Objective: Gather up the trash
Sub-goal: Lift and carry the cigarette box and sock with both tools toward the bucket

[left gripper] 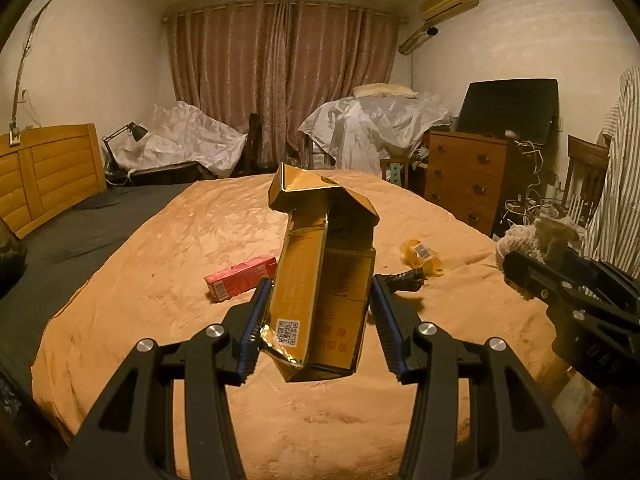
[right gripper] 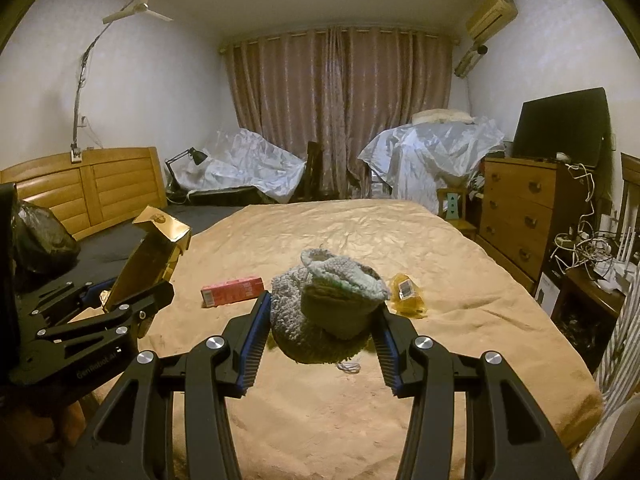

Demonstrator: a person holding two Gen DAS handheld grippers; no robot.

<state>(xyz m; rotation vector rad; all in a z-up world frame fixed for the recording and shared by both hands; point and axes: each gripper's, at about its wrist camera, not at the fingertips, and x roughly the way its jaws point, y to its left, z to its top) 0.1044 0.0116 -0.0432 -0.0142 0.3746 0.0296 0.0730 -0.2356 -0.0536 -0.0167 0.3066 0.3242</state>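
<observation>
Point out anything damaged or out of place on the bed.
The gold carton in the left tongs is crushed, its top flap torn open. On the orange bedspread lie a red box and a crumpled yellow wrapper, plainly litter.

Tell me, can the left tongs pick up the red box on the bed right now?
Probably not yet: the left tongs are shut on the gold carton, so they are full. The red box itself lies uncovered on the bedspread.
</observation>
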